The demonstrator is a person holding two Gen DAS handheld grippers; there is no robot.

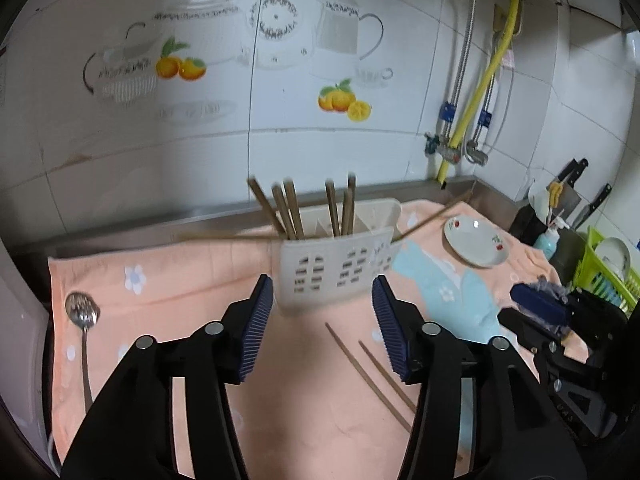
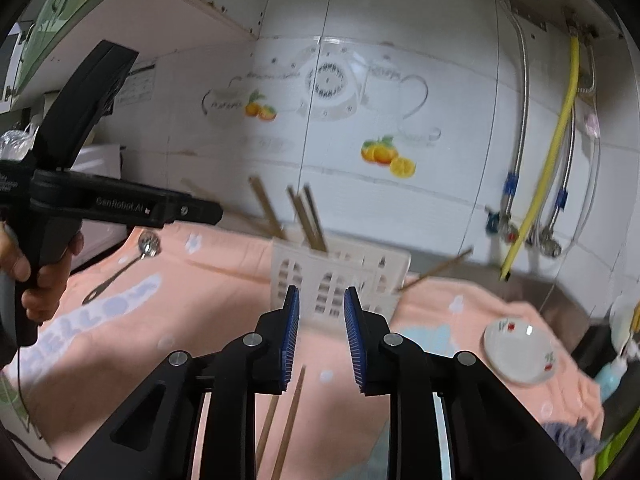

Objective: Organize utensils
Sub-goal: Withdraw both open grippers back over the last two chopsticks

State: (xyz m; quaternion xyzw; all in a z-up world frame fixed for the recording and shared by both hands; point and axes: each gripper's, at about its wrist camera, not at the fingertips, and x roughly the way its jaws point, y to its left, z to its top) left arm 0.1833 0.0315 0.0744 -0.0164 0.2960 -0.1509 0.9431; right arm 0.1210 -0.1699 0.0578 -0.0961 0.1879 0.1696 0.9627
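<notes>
Soft matt peach cloth point(image 1: 192, 280) covers the counter, and on it a white perforated plastic holder point(image 1: 332, 264) carries brown matt wooden chopsticks point(image 1: 288, 212). At nine o'clock of the holder a polished metal slotted spoon point(image 1: 82, 312) gleams; at three o'clock, a glossy ceramic plate point(image 1: 476, 242). Behind, shiny glazed wall tiles point(image 1: 120, 152); both grippers show ribbed blue pads point(image 1: 256, 332).

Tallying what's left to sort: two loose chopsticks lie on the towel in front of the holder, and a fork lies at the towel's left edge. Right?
Not quite: the left wrist view shows a spoon, not a fork. Two chopsticks do lie before the holder on the towel.
</notes>
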